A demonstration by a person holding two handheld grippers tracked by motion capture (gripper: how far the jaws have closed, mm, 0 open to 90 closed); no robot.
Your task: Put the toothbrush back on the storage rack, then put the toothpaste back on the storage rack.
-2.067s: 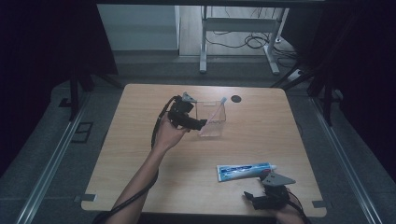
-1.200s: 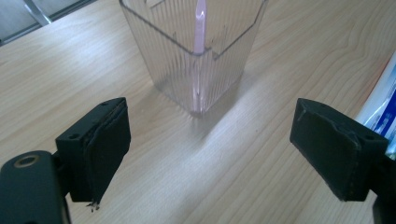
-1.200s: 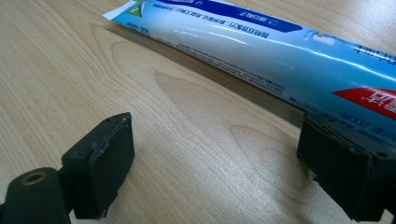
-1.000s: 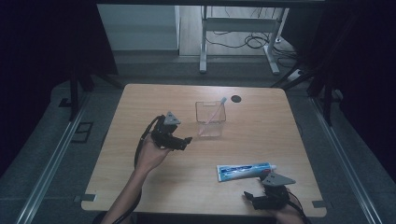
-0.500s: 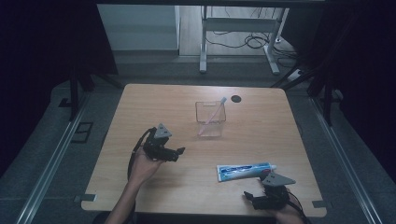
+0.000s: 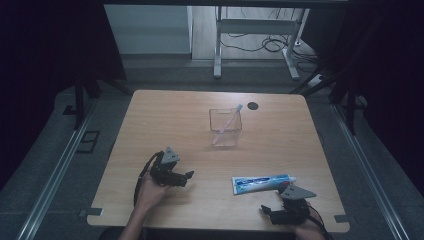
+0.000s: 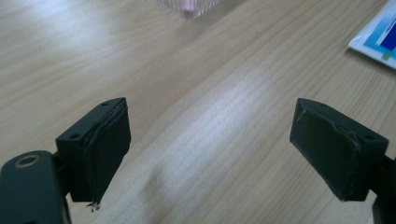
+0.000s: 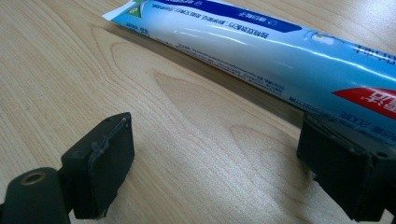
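Holding both grippers low over the pale wooden table, whose grain is running in long fine streaks under a matte finish. My left gripper is hovering at the near left of the tabletop with its black jaws spread wide, nothing between them; in the left gripper view the jaw pads are looking rough and chipped along their edges, with bare wood showing in the gap. My right gripper is sitting near the front right edge, jaws likewise spread wide and gripping nothing.

A toothpaste tube is lying flat just beyond the right gripper, glossy plastic, blue and white with a red patch, its crimped flat end pointing toward the table's middle and its cap end toward the right. In the right gripper view the tube is lying just ahead of the jaws; I cannot tell whether the right-hand jaw is touching it.

A clear square cup is standing upright near the table's centre, well apart from both grippers. A toothbrush with a pale handle is leaning inside it, its upper end resting at the far right corner of the rim. A small dark round disc is lying beyond the cup.
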